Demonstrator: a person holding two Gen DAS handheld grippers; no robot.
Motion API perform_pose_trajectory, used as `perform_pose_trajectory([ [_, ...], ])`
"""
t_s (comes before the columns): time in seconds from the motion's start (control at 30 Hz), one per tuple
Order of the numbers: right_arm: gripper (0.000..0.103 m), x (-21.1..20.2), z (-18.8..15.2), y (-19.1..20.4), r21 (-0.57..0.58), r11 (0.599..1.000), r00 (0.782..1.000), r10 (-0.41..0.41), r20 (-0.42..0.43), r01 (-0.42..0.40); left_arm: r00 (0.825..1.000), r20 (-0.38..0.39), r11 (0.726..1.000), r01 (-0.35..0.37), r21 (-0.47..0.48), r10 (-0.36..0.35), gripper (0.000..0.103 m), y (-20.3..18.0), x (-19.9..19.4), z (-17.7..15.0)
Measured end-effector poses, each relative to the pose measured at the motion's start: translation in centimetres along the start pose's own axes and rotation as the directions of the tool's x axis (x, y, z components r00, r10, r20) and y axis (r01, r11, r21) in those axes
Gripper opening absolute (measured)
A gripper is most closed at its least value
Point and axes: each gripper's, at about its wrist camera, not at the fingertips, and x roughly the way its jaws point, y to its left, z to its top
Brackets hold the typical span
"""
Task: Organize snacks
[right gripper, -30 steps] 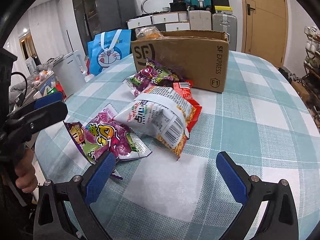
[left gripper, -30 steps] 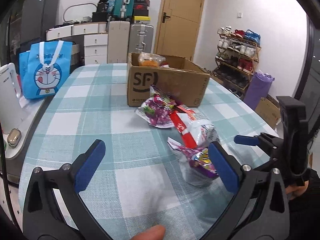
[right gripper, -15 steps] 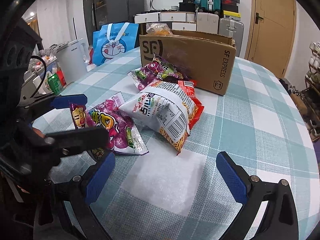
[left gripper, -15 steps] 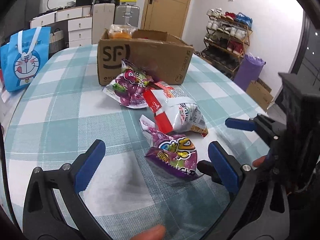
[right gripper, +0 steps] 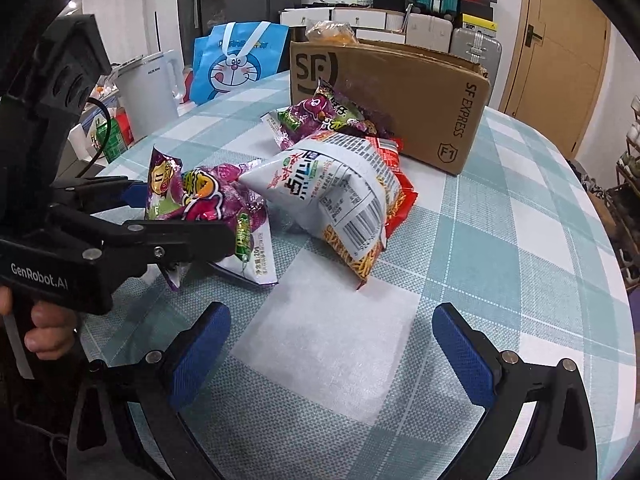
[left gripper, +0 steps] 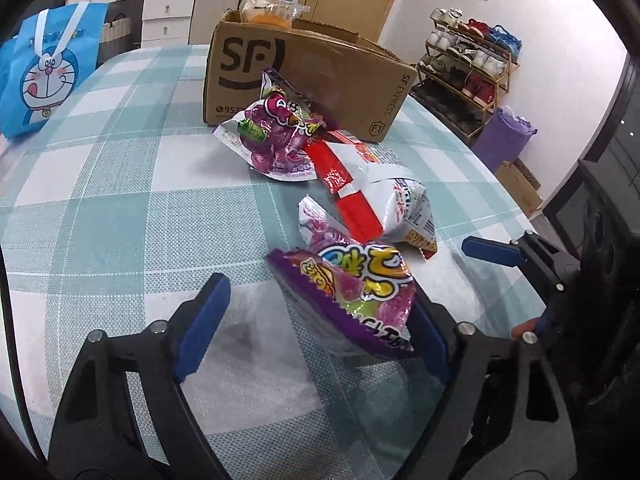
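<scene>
While left gripper (left gripper: pixel 316 316) drops from hover, jaws closing around crinkly purple candy bag (left gripper: pixel 352 292) on checked tablecloth (left gripper: pixel 120 208), pads not yet pressing; brown cardboard box (left gripper: pixel 312 68) waits beyond. Right gripper (right gripper: pixel 332 344) wide open, empty.

Tablecloth (right gripper: pixel 340 344) — bare ahead of the right gripper (right gripper: pixel 328 340); open passage to the table's right side. Obstructions: white snack bag (right gripper: pixel 340 196) lying across a red packet (left gripper: pixel 348 196); two purple candy bags (right gripper: pixel 208 200) (left gripper: pixel 280 136); cardboard box (right gripper: pixel 400 80) behind them; left gripper (left gripper: pixel 316 320) closing around the nearer purple bag — blocks approach from left.
</scene>
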Motion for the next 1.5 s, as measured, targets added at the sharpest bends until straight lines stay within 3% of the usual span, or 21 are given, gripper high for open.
perform_pose_trajectory([
  [0.27,0.102,-1.1,0.5,-3.0,0.087,0.996,0.999,-0.019,0.033,0.016,0.997,0.056,0.998,-0.048,0.033,0.046,0.081,-0.3,-0.7,-0.1],
  [0.47,0.102,-1.9,2.8,-5.1,0.219,0.974,0.995,0.039,0.094,-0.059,0.998,0.050,0.999,-0.028,0.022,0.027,0.081,0.1,-0.6,-0.2],
  [0.8,0.102,1.7,5.8,-5.3,0.380,0.908,0.984,0.165,0.070,-0.180,0.996,0.058,0.997,-0.064,0.048,0.061,0.082,-0.3,-0.6,-0.8],
  [1.1,0.102,4.0,7.2,-4.5,0.442,0.873,0.976,0.213,0.036,-0.207,0.997,0.055,0.997,-0.061,0.048,0.058,0.082,-0.3,-0.4,-0.8],
  [1.3,0.102,5.3,7.3,-3.6,0.457,0.875,0.982,0.186,-0.017,-0.157,0.997,0.053,0.996,-0.062,0.057,0.059,0.082,-0.4,-0.3,-0.8],
  [1.43,0.089,5.3,7.1,-3.7,0.446,0.881,0.984,0.179,-0.003,-0.159,0.997,0.053,0.996,-0.061,0.057,0.058,0.082,-0.3,-0.3,-0.8],
  [1.5,0.076,5.0,6.8,-4.0,0.445,0.879,0.982,0.188,0.009,-0.172,0.997,0.052,0.996,-0.062,0.058,0.059,0.082,-0.3,-0.3,-0.8],
])
